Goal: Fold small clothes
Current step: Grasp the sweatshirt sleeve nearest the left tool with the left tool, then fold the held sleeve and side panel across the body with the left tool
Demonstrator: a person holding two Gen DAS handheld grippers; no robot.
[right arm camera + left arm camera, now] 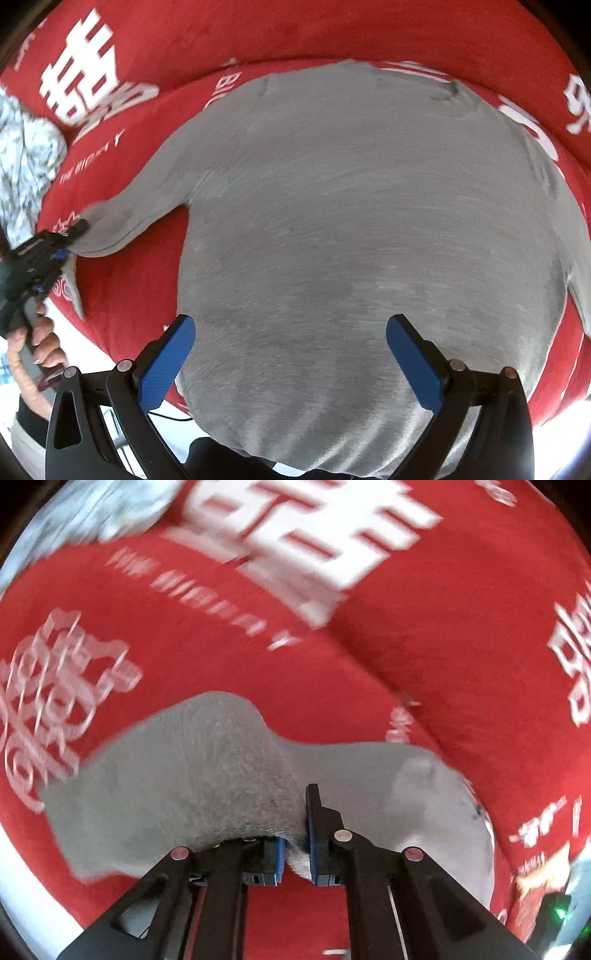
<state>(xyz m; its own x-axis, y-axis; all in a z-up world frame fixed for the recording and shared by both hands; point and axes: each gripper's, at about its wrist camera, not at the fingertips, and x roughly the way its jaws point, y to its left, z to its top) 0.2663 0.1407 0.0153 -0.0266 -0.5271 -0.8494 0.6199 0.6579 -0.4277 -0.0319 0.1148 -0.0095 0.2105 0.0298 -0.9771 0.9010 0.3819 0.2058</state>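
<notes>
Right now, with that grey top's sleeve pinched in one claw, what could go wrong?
The left gripper pinches only the sleeve end, so the fabric could slip out.

The right gripper is open above the grey top, not pinning it, so pulling the sleeve may drag the whole top across the red cloth.

Grey long-sleeved tops: one (351, 221)
Sleeves of it in plain view: one (147, 206)
Red cloths with white lettering: one (332, 33)
Pale patterned fabric heaps: one (26, 155)
Handheld grippers: two, left (297, 849) and right (291, 358)
Blue finger pads: four, two per gripper
Hands visible: one (35, 350)
</notes>
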